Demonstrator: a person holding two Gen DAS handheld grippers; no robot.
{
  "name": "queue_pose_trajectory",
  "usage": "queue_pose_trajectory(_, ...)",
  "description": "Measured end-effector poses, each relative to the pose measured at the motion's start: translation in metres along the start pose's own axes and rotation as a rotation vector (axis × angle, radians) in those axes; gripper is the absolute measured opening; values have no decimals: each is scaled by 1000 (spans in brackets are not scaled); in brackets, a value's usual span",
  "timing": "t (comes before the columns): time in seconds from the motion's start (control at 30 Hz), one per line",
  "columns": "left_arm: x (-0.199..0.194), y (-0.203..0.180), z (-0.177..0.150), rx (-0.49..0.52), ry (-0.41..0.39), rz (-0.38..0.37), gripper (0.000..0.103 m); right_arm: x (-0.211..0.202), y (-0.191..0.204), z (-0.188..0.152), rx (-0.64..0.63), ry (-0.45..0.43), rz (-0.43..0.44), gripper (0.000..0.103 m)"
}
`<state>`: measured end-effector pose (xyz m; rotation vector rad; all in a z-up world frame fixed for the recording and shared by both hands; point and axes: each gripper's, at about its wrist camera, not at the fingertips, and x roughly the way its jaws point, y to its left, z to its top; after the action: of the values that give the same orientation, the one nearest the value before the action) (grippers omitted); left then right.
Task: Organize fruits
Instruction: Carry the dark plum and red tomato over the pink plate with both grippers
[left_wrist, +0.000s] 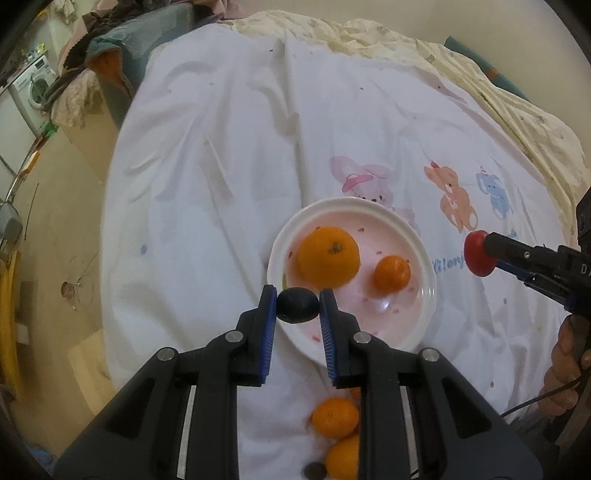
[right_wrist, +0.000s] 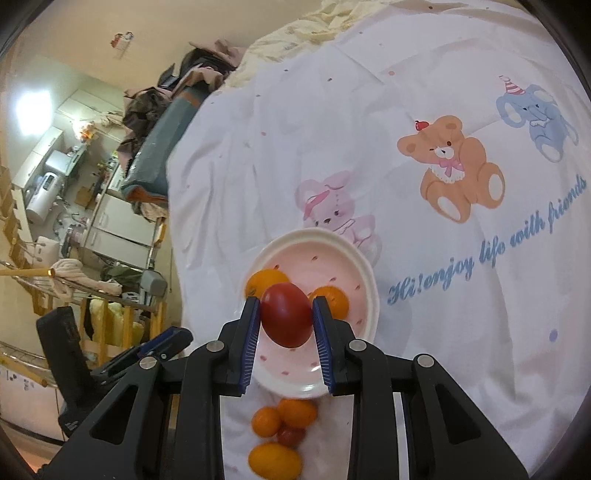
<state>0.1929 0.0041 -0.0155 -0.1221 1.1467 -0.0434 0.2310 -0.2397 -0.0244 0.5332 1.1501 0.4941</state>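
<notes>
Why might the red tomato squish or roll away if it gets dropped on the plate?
The red tomato looks smooth and rounded, so it would probably roll on the plate's sloped rim. Its thin skin likely bruises if the right gripper squeezes harder.

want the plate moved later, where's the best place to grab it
Take the plate by its raised white rim on the right side, coming in low from the right. The rim there is bare and flares up off the sheet, while the oranges sit left and centre and would block a tool.

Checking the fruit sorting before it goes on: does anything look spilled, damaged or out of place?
Nothing looks spilled or damaged. A few small orange fruits and a red one lie loose on the sheet beside the plate, not yet sorted.
</notes>
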Motion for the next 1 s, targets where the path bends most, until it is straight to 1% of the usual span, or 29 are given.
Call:
queue_pose_trajectory(0.17,24,-1,18,-10,15,-3,20,23,-9,13,7,26,-24,31)
queue_pose_trajectory(0.33,45,-6,41,-11,-3,-61,20,47,-13,24,-5,58,-51,31)
queue_pose_trajectory(0.4,54,-11,51,8,-8,-105,20,56,-16,26,-5,73,-59,31)
queue_pose_trajectory(0.5,65,-18,62,25,-15,-114,20,68,-21,28,5,94,-70,31)
queue_pose_trajectory(0.6,76,-23,69,40,-5,-118,20,74,-25,30,22,105,-71,31)
queue_pose_trajectory(0.8,94,-25,69,31,42,-147,20,83,-32,29,38,130,-68,31)
queue_pose_trajectory(0.9,97,-28,68,41,39,-138,20,84,-37,29,52,132,-68,31)
queue_pose_trajectory(1.0,99,-26,68,25,49,-145,21,85,-39,29,63,137,-69,31)
